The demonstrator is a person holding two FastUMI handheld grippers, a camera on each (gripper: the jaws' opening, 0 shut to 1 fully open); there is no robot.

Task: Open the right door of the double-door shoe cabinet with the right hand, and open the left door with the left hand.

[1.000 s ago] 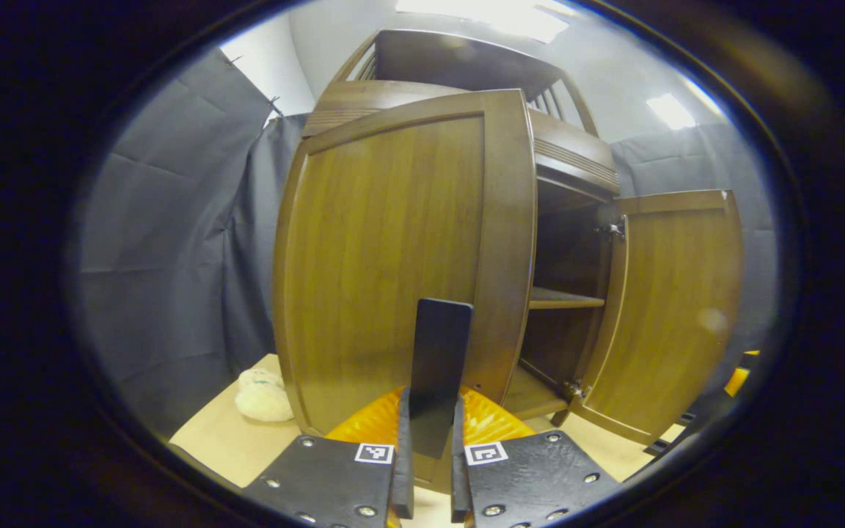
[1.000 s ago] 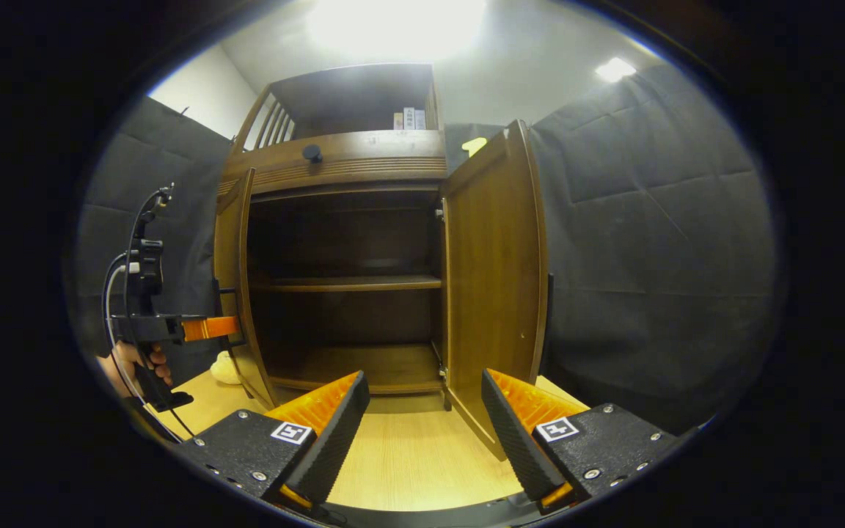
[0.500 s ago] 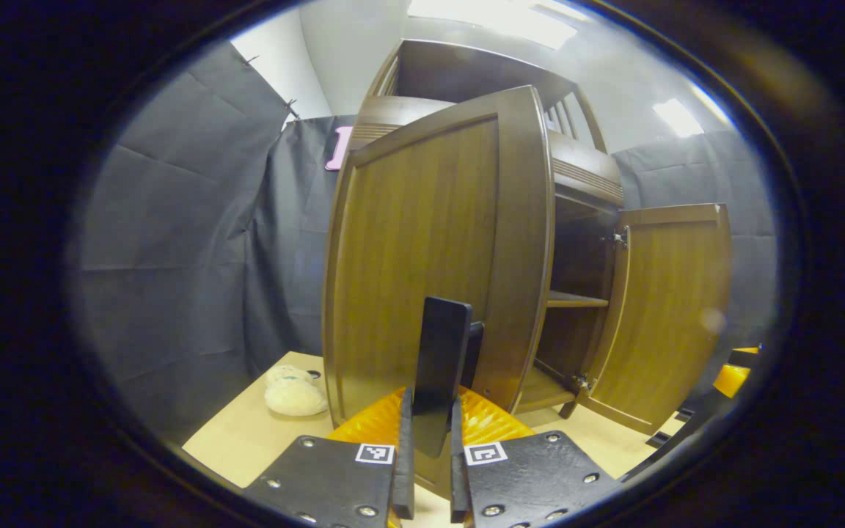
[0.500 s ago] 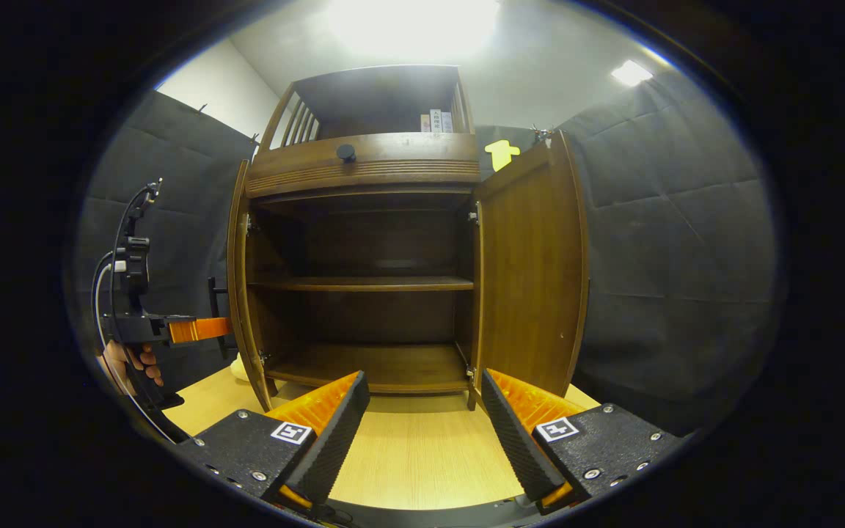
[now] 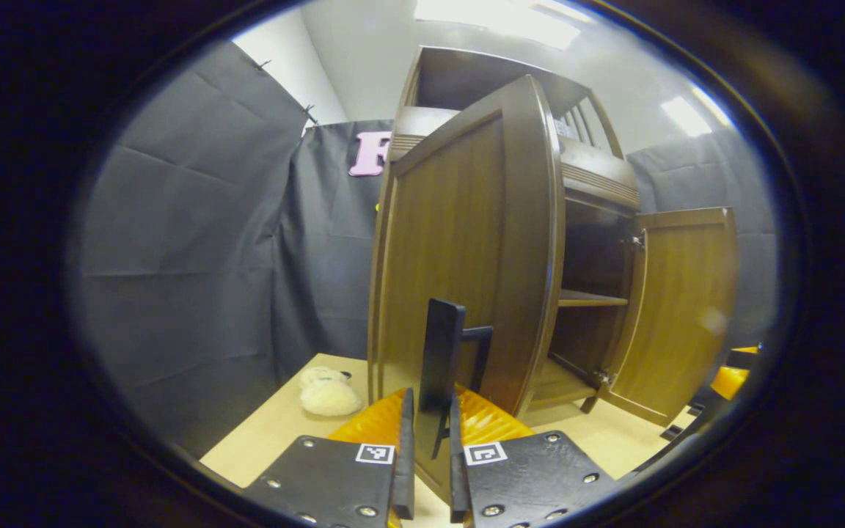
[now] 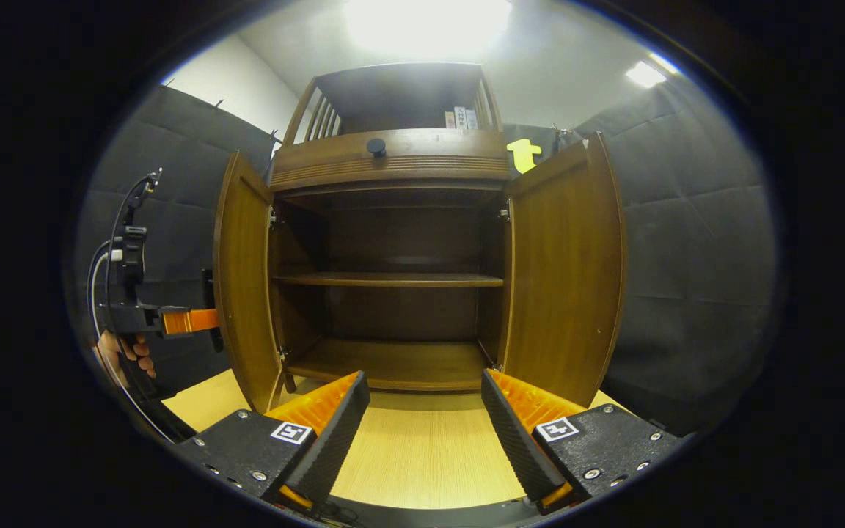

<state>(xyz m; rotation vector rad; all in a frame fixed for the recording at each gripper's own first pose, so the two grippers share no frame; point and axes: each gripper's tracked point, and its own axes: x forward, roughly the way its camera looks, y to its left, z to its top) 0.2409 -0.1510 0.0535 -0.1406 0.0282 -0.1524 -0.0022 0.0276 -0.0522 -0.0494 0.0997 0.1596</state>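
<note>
The brown wooden shoe cabinet [image 6: 393,165] stands with both doors swung out, its inner shelf [image 6: 393,279] bare. In the left gripper view, my left gripper [image 5: 430,402] is shut on the dark bar handle [image 5: 443,352] of the left door [image 5: 459,242], seen nearly edge-on. The right door [image 5: 683,308] hangs wide beyond it. In the right gripper view, my right gripper [image 6: 425,396] is open and holds nothing, low in front of the cabinet. It is apart from the right door [image 6: 565,271]. At the left door [image 6: 243,279], a hand [image 6: 125,353] holds the left gripper [image 6: 206,320].
A pale plush toy [image 5: 328,394] lies on the light wooden floor [image 6: 422,455] left of the cabinet. A drawer with a dark knob [image 6: 376,147] and an upper rack sit above the doors. Black cloth walls close in on both sides.
The left door has swung further outward with my left gripper on its handle. The right door now stands wider in the right gripper view. My right gripper stays open.
</note>
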